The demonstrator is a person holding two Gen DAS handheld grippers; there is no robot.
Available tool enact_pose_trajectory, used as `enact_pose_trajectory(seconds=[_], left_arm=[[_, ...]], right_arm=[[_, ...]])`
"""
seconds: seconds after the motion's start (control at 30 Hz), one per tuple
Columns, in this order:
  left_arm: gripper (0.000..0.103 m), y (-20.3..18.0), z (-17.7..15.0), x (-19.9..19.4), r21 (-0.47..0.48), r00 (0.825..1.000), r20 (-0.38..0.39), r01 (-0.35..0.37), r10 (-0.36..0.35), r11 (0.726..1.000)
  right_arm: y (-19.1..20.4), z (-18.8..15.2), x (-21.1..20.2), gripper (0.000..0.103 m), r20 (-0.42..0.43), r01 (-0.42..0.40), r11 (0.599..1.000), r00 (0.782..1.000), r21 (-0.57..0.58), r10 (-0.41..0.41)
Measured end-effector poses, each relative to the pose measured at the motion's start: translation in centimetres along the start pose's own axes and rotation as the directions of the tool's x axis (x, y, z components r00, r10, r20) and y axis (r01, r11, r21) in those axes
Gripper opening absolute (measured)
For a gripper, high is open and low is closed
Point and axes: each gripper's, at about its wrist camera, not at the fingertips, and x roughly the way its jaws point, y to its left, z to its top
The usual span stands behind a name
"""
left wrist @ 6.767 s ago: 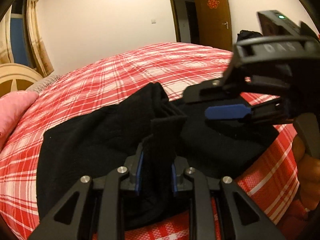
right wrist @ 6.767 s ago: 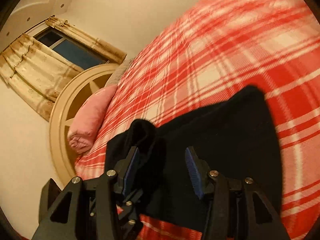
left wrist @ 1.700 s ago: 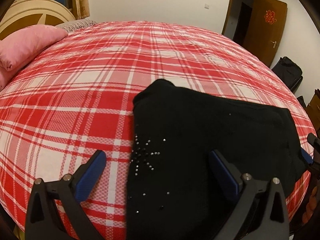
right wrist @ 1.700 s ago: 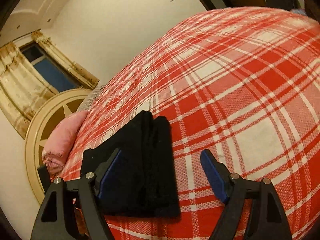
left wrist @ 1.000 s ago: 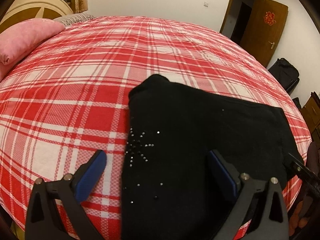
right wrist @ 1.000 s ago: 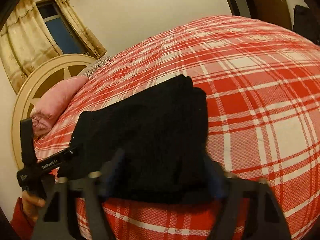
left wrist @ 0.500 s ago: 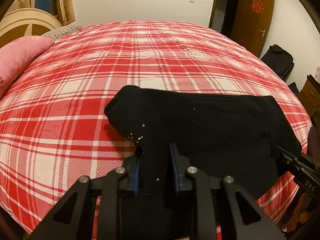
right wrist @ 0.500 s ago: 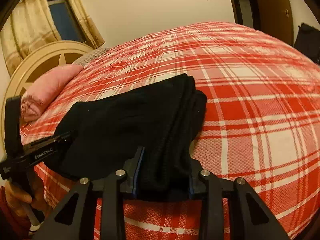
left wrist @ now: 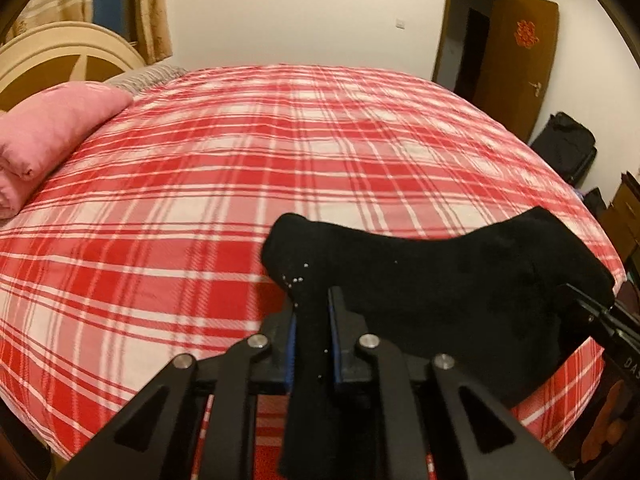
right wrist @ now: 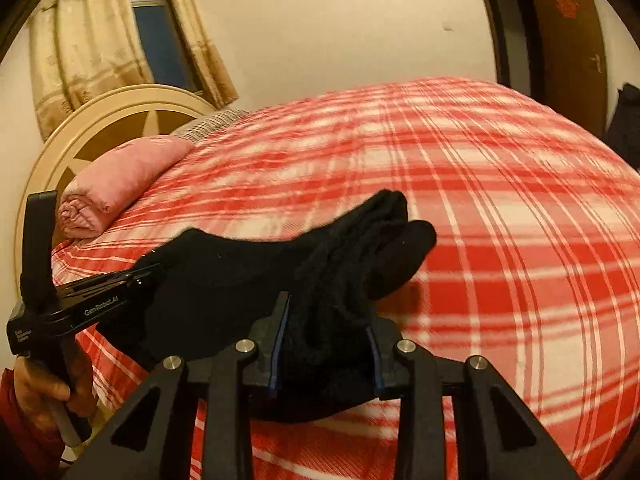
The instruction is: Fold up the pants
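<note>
Pants (left wrist: 440,280) now lifted off the bed (left wrist: 240,184), bunched at lower center. Left claw (left wrist: 312,336) and right claw (right wrist: 326,348) both clamped on pants.

You've got black pants (left wrist: 460,280), tiny silver studs; red-white plaid bedspread (left wrist: 240,184); pink pillow (left wrist: 48,136); cream headboard (right wrist: 120,112); blue pads (left wrist: 290,352) on black fingers.
</note>
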Motion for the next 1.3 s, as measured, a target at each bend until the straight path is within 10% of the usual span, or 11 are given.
enact_pose_trajectory(seconds=[0.23, 0.4, 0.67, 0.83, 0.9, 1.3], left_arm=[[0.02, 1.5, -0.4, 0.2, -0.031, 0.998, -0.026, 0.061, -0.062, 0.998], [0.073, 2.9, -1.1, -0.2, -0.062, 0.998, -0.012, 0.063, -0.064, 0.996], [0.08, 2.6, -1.3, 2.4, -0.085, 0.99, -0.092, 0.097, -0.105, 0.992], [0.066, 2.4, -2.6, 3.4, -0.16, 0.987, -0.107, 0.105, -0.123, 0.982], [0.02, 1.7, -2.4, 3.3, -0.158, 0.972, -0.116, 0.186, -0.206, 0.97], [0.012, 3.7, -0.6, 0.7, -0.203, 0.981, -0.019, 0.185, -0.193, 0.962]], right_arm=[[1.3, 0.7, -0.1, 0.032, 0.019, 0.05, 0.997, 0.999, -0.064, -0.049], [-1.5, -1.0, 0.3, 0.032, -0.03, 0.111, 0.994, 0.993, 0.0, -0.111], [-3.7, -3.3, 1.2, 0.032, -0.063, 0.145, 0.987, 0.988, 0.063, -0.141], [-4.3, -3.2, 1.2, 0.032, -0.066, 0.122, 0.988, 0.991, 0.093, -0.116], [-4.1, -3.0, 1.2, 0.032, -0.066, 0.119, 0.989, 0.991, 0.088, -0.113], [0.2, 1.2, -0.6, 0.032, 0.021, 0.071, 0.997, 0.997, -0.029, -0.071]])
